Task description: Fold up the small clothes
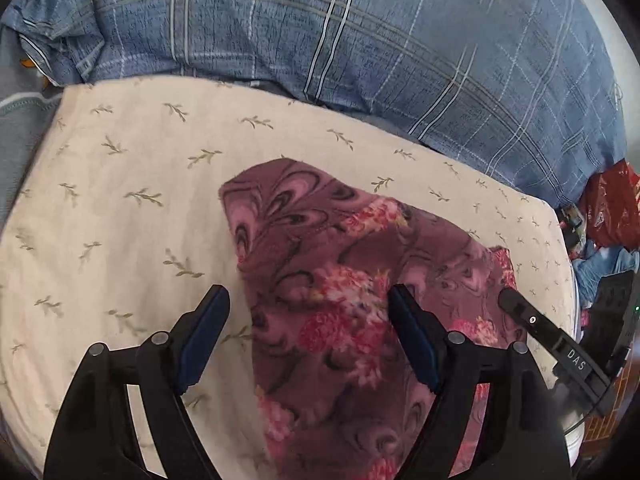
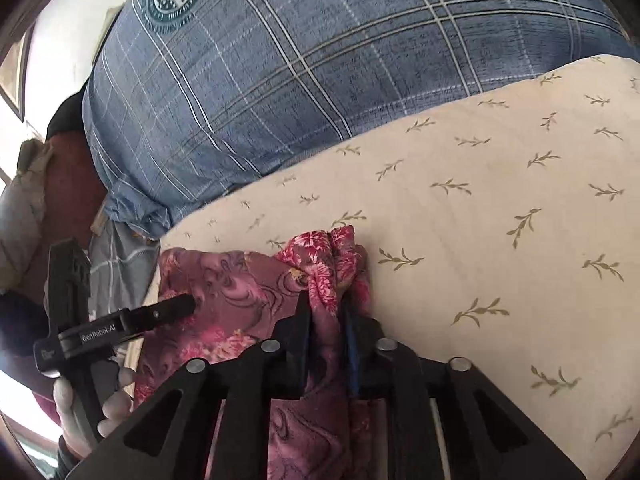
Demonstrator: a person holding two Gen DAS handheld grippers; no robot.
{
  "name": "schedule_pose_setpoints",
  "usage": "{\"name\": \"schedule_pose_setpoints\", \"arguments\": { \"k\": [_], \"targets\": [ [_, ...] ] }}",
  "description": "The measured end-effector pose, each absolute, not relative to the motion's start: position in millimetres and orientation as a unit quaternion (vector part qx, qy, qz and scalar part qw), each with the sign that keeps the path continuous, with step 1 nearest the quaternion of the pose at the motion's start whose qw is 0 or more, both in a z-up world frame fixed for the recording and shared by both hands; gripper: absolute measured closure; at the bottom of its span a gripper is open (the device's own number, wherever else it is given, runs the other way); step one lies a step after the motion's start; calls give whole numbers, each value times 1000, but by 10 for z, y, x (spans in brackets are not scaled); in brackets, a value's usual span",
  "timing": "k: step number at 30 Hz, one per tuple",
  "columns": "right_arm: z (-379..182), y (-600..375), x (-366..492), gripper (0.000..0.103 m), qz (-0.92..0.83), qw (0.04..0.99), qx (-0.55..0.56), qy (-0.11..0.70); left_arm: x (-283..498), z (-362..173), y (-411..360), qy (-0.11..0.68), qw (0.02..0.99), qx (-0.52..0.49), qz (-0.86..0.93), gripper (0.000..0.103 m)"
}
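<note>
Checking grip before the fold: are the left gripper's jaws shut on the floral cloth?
No, the left gripper has its jaws wide apart over the floral cloth, gripping nothing.

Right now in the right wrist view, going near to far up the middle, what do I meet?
right gripper shut on the bunched floral garment → cream leaf-print pillow → blue plaid bedding.
</note>
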State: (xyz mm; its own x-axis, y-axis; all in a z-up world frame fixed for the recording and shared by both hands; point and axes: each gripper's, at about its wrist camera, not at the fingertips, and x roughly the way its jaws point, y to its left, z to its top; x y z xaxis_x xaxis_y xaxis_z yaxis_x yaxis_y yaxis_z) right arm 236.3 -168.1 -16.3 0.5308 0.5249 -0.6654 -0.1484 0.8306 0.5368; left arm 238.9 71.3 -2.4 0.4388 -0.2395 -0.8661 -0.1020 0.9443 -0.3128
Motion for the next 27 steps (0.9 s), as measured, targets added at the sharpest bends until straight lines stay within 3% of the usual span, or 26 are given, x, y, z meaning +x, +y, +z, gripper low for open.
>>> {"name": "schedule_pose_setpoints", "arguments": {
  "k": [3, 6, 11, 19, 27],
  "targets": [
    [22, -1702, 2134, 82, 214, 858, 195, 425, 2070, 129, 803, 506, 848, -149, -49, 22],
    [46, -1704, 1910, 68, 229, 857, 188, 421, 1800, 91, 854, 500, 852, -151, -45, 22],
    [-173, -1575, 1824, 71, 189, 874, 109, 435, 1643, -117, 693, 505, 855, -116, -29, 20],
    [51, -1694, 1403, 68, 200, 873, 113, 431, 1372, 152, 576, 485, 871, -72, -26, 22],
    [-116, -1912, 1206, 62, 203, 858, 172, 438, 1175, 177, 465, 487, 871, -58, -21, 22]
  ]
}}
